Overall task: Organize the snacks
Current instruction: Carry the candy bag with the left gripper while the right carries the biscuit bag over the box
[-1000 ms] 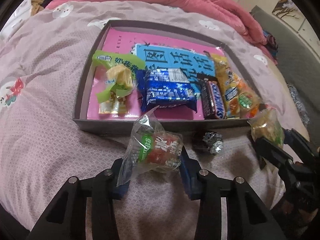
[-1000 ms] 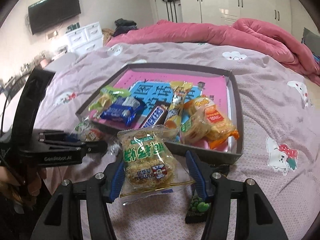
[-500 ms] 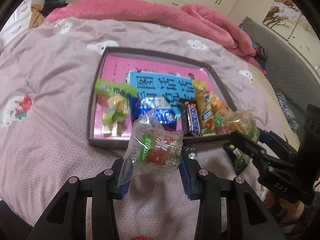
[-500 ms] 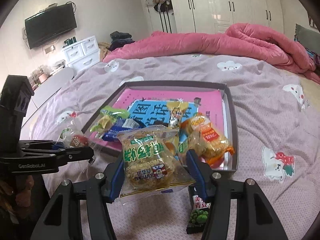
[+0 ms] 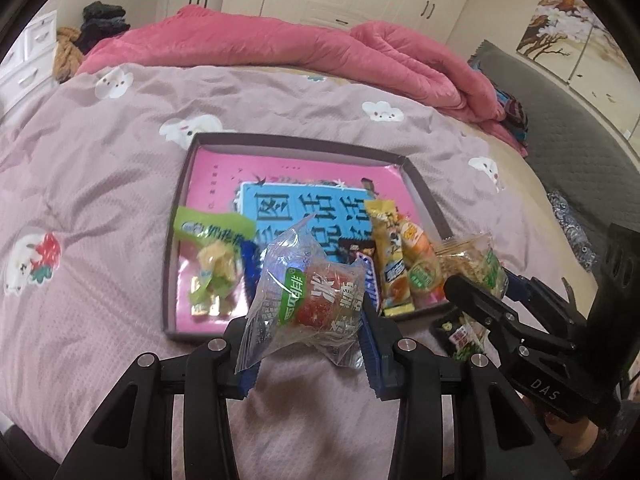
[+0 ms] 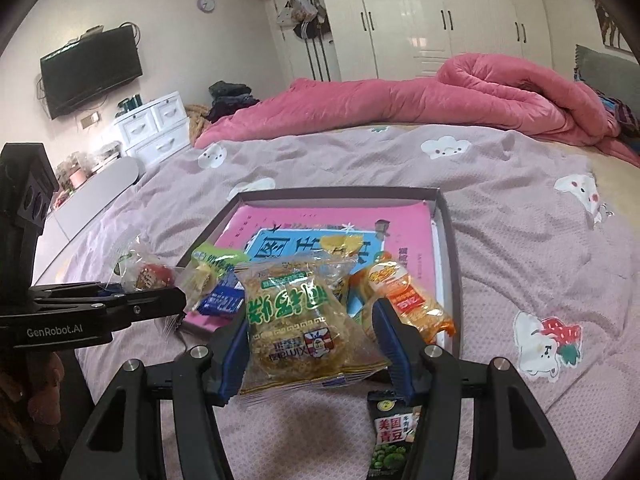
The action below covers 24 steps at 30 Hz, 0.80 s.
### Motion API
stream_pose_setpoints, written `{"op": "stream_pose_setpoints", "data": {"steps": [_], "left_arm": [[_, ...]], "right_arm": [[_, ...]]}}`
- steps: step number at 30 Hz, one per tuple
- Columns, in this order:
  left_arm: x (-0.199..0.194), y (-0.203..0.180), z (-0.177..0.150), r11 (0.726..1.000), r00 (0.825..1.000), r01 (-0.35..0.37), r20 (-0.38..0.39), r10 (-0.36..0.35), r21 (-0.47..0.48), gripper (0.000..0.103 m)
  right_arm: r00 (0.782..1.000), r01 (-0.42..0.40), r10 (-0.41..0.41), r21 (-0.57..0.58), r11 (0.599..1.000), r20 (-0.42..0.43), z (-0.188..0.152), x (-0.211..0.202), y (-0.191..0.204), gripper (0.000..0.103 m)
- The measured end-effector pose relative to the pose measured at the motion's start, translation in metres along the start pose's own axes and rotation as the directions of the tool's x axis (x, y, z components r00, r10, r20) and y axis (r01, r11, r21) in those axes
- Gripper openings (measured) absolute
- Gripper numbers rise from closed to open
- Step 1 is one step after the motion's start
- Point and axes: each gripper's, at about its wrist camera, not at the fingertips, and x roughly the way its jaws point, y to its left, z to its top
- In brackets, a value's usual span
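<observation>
**Snacks in both grips, tray ahead**

Tray (image 5: 424, 188) lies straight ahead of and below both my grippers, its long axis running away from me. My left gripper (image 5: 306, 344) is clamped on a clear-wrapped red snack (image 5: 320, 296); my right gripper (image 6: 312, 344) squeezes a green-labelled crisp cake packet (image 6: 300, 320) by its sides. Both hang near the tray's front wall. A green pea packet (image 6: 390, 444) lies on the bedspread (image 6: 520, 260).
</observation>
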Motion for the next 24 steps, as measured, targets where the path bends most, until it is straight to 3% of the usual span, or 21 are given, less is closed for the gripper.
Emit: {"op": "stream_pose_setpoints", "data": {"steps": [13,24], "left_arm": [[0.021,-0.018,0.017,1.000,1.000,0.024,-0.012,-0.024,0.012,0.043],[0.050,-0.022,0.017,1.000,0.998,0.019,-0.059,-0.018,0.013,0.043]], "right_arm": [[0.997,0.050,-0.054,0.087,0.995,0.048,0.017,-0.002,-0.031,0.058],[0.997,0.070,-0.072,0.079,0.994,0.028,0.027,0.016,-0.038,0.059]]}}
